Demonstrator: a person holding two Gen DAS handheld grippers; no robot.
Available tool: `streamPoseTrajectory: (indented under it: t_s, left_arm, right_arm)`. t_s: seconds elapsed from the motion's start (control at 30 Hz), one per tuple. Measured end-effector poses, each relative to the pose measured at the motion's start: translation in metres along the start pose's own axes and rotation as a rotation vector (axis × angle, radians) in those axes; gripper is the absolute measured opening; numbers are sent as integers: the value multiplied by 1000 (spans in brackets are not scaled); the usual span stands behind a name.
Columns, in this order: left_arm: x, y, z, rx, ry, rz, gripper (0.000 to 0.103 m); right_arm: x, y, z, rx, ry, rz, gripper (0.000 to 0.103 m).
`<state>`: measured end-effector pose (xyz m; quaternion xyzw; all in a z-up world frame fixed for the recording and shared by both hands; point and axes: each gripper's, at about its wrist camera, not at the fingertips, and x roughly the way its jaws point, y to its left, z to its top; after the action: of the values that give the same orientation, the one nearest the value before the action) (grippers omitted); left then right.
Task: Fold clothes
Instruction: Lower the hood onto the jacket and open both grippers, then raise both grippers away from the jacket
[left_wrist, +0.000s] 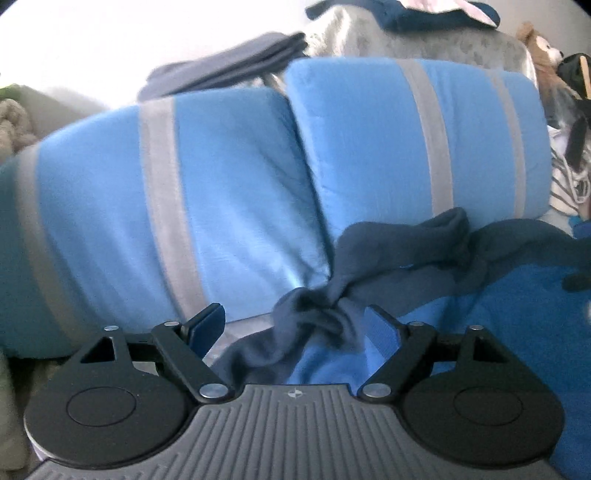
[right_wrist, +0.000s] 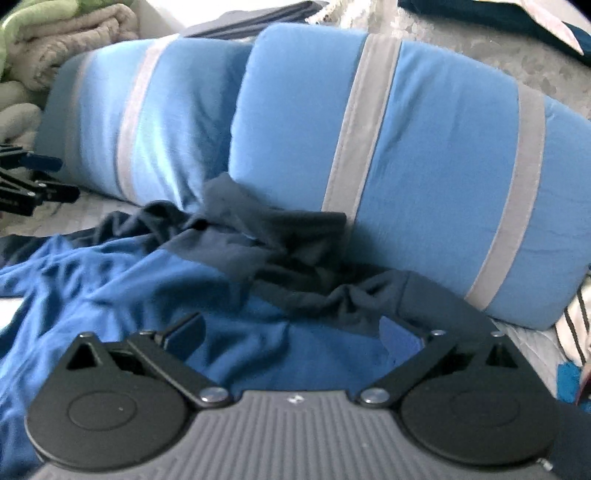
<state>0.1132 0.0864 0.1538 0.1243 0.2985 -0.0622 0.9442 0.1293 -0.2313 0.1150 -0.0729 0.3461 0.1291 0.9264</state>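
Note:
A blue shirt with dark navy collar and sleeve trim lies crumpled on the bed in front of two pillows. In the left wrist view its navy part (left_wrist: 399, 254) bunches between the fingers of my left gripper (left_wrist: 295, 325), which is open, with cloth lying in the gap. In the right wrist view the blue body (right_wrist: 147, 280) spreads left and the navy trim (right_wrist: 295, 258) lies ahead of my right gripper (right_wrist: 291, 332), which is open over the cloth. The left gripper also shows at the left edge (right_wrist: 26, 184).
Two light blue pillows with grey stripes (left_wrist: 221, 184) (right_wrist: 424, 166) stand close behind the shirt. Folded dark clothes (left_wrist: 229, 70) lie behind them. Stuffed toys (left_wrist: 554, 66) sit at the right, blankets (right_wrist: 55, 44) at the left.

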Motion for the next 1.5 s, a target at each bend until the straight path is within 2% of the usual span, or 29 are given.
streamPoseTrajectory:
  t_s: [0.23,0.43,0.63,0.83,0.97,1.03,1.2,1.27,1.33,1.5]
  left_arm:
    - [-52,12,13,-74,-34,-4,83]
    - [-99,24,23,-189,-73,-24,83]
    - [-141,37,27,-311,-129,-56,84]
    - [-173,61,17,-489,-136,-170,84]
    - [-193,69,3,-507,-98,-211,84]
    - [-205,66,-8,-479,-86,-229,85]
    - [-232,54,-37,-401,-51,-308,85]
    - [-237,47,-47,-384,-20,-334,85]
    - [-239,38,-58,-367,2,-352,85]
    - [-231,12,-86,-341,62,-359,85]
  right_arm:
    - [-56,0,24,53,-31,6,103]
    - [-103,4,55,111,-67,20,103]
    - [-156,18,92,84,-108,51,103]
    - [-216,17,144,48,-129,89,103]
    - [-255,9,172,55,-108,152,103]
    - [-273,6,174,58,-97,166,103]
    - [-307,1,145,42,-117,186,103]
    - [-314,-2,137,55,-98,192,103]
    - [-315,-4,128,68,-73,202,103]
    - [-289,12,86,17,-1,155,103]
